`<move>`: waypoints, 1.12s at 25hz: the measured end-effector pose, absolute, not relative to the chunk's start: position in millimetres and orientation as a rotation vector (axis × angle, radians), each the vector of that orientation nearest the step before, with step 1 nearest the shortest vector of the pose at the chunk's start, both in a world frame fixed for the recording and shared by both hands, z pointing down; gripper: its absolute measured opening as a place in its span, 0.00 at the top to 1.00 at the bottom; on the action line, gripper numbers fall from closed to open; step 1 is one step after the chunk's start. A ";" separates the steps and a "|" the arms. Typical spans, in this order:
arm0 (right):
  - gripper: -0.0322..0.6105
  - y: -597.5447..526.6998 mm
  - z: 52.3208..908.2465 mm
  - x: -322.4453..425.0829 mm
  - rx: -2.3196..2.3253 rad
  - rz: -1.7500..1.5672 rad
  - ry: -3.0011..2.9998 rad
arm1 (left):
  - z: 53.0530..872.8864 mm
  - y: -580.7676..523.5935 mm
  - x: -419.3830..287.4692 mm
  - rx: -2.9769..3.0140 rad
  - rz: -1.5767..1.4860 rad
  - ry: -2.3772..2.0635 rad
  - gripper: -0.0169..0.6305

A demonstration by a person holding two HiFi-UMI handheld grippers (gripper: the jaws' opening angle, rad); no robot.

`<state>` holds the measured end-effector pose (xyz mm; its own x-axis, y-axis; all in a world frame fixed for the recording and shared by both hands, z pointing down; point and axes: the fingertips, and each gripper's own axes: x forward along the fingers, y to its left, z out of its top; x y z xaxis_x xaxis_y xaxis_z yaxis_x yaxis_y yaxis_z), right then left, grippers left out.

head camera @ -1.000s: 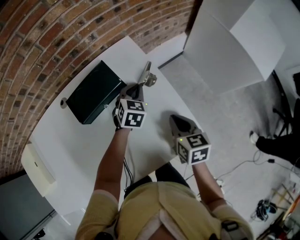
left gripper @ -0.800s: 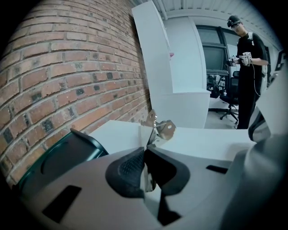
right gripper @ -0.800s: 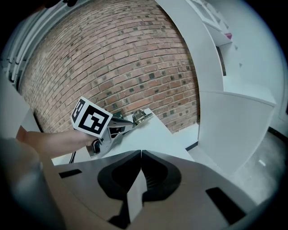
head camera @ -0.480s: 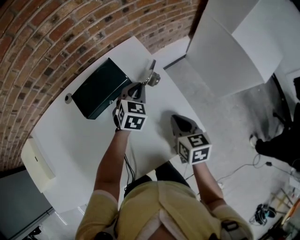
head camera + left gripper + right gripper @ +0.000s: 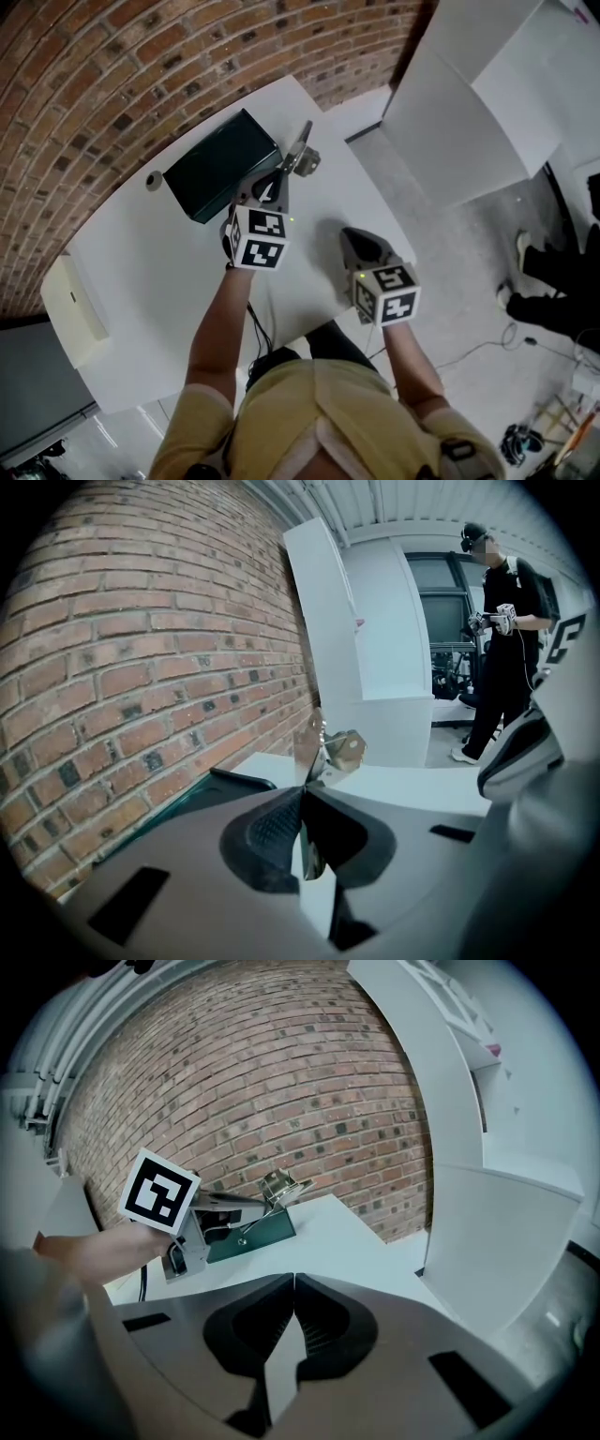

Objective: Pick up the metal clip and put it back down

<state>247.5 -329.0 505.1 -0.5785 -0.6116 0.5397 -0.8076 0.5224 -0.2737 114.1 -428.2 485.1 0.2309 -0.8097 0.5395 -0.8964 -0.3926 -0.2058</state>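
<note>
A: Which hand has it?

B: My left gripper (image 5: 302,797). Its jaws are pressed together on the thin, shiny metal clip (image 5: 323,747), pinching its near end. The rest sticks out past my fingertips, up and away from me.

A: Where is that against the dark green rectangular box (image 5: 223,164)?

B: Just beyond the box's right-hand end, as the head view shows it. In the right gripper view the clip hangs higher than the box's top. So I judge it is lifted off the flat white table (image 5: 159,272), though from overhead I can't tell how far clear it is.

A: And the right gripper (image 5: 292,1283)?

B: Its jaws are shut with nothing between them. It is well apart from the box, nearer to me and off to the right. It is the farther hand and has no part in this.

A: What does the put-down turn on?

B: The clip's long axis carries on along the line of my left jaws, free end farthest from me. Bare table lies below it, beside the box. I'd expect to lower along that line so the free end meets the table first, then part the jaws.
</note>
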 end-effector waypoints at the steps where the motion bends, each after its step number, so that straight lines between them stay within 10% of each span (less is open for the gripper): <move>1: 0.94 -327.5 503.8 244.5 1.162 0.710 -2.394 | 480.6 -424.4 109.9 2.343 0.873 -1.653 0.95; 28: 0.94 -241.6 468.9 65.6 0.830 0.548 -2.505 | 419.2 -262.6 -100.8 2.096 0.705 -1.971 0.95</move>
<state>65.6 -241.6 468.9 -0.7217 -0.4565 0.5204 -0.6321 0.7411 -0.2264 -100.8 -262.6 419.2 0.0093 -0.8915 0.4530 -0.9765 -0.1057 -0.1879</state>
